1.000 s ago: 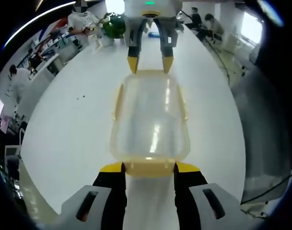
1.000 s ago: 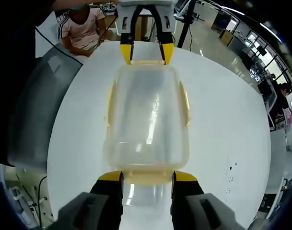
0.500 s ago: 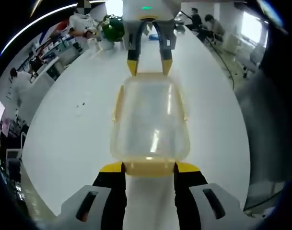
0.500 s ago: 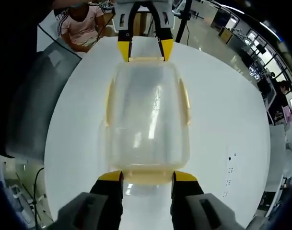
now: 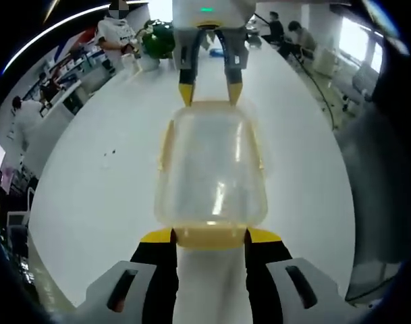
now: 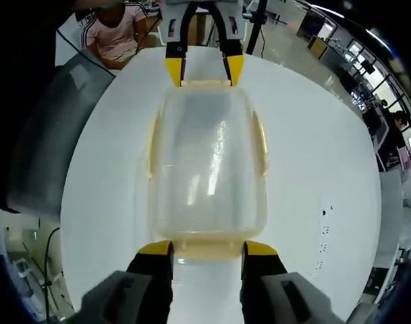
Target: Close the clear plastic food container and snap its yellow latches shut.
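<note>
The clear plastic container with its lid on hangs between both grippers, just above the white table. My left gripper is shut on the yellow end latch nearest it. At the far end the right gripper grips the opposite end latch. In the right gripper view the same container runs from my right gripper, shut on its near latch, up to the left gripper. The yellow side latches flare outward along both long sides.
The round white table has a few dark specks beside the container. A grey chair back stands at the table's edge. A green plant sits at the far end, and a person sits beyond the rim.
Both views have shifted slightly over the table while the container stays fixed between the jaws; the specks on the table have drifted. Both grips are unchanged.
</note>
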